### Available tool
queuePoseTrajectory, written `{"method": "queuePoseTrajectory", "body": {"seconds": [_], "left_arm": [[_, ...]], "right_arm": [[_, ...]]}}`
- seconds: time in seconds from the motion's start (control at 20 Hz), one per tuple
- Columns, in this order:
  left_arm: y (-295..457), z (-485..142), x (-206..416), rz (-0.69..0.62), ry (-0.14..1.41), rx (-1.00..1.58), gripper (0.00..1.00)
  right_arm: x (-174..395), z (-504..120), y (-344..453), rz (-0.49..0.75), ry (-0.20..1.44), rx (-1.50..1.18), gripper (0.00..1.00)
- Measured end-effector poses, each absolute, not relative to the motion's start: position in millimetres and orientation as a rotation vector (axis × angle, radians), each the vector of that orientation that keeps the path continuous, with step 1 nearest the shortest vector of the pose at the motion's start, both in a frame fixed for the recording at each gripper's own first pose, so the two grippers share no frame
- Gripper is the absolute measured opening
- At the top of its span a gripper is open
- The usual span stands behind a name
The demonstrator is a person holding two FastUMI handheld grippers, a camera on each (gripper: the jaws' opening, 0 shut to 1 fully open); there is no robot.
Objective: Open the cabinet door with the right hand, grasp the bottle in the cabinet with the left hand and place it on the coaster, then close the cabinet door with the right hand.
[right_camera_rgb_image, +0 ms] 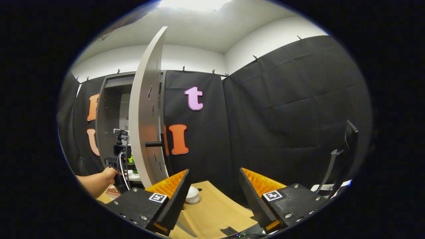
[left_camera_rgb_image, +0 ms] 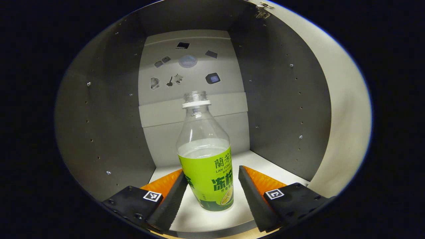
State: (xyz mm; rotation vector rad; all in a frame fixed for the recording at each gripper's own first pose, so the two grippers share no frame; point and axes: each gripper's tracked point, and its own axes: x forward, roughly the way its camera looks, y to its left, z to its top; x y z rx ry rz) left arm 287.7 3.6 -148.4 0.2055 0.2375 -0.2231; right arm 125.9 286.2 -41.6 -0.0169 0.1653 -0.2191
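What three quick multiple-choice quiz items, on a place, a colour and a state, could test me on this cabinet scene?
1. Where does the bottle stand?
A. on the cabinet shelf, between the left tongs
B. on the wooden table
C. lying on the floor

2. What colour is the bottle's label?
A. red
B. green
C. blue

3. How is the cabinet door?
A. shut
B. taken off
C. swung open

Answers:
1 A: in the left gripper view the bottle stands upright on the pale shelf, with a finger on each side and gaps between them and the bottle.
2 B: the wrap around its lower half is bright green.
3 C: in the right gripper view the door stands edge-on, away from the cabinet, whose inside is in sight; the right tongs are open and hold nothing.
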Motion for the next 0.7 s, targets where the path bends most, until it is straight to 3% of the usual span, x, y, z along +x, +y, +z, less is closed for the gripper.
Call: {"method": "queuePoseTrajectory", "body": {"seconds": [0.05,0.15,0.2,0.25,0.3,0.7], "left_arm": [[3,-146,288,-0.224,0.23,0.205,0.99],[3,-145,292,-0.229,0.234,0.193,0.92],[3,-144,292,-0.235,0.237,0.181,0.91],[3,-142,292,-0.241,0.234,0.169,0.9],[3,-143,293,-0.244,0.239,0.166,0.84],[-2,-120,266,-0.258,0.216,0.15,0.81]], "right_arm": [[127,-43,287,-0.219,0.169,-0.017,0.92],[126,-47,285,-0.223,0.186,-0.031,0.93],[126,-51,283,-0.227,0.204,-0.037,0.87],[123,-54,284,-0.222,0.225,-0.035,0.93],[121,-57,286,-0.219,0.236,-0.037,0.93],[121,-60,280,-0.204,0.244,-0.064,0.93]]}}
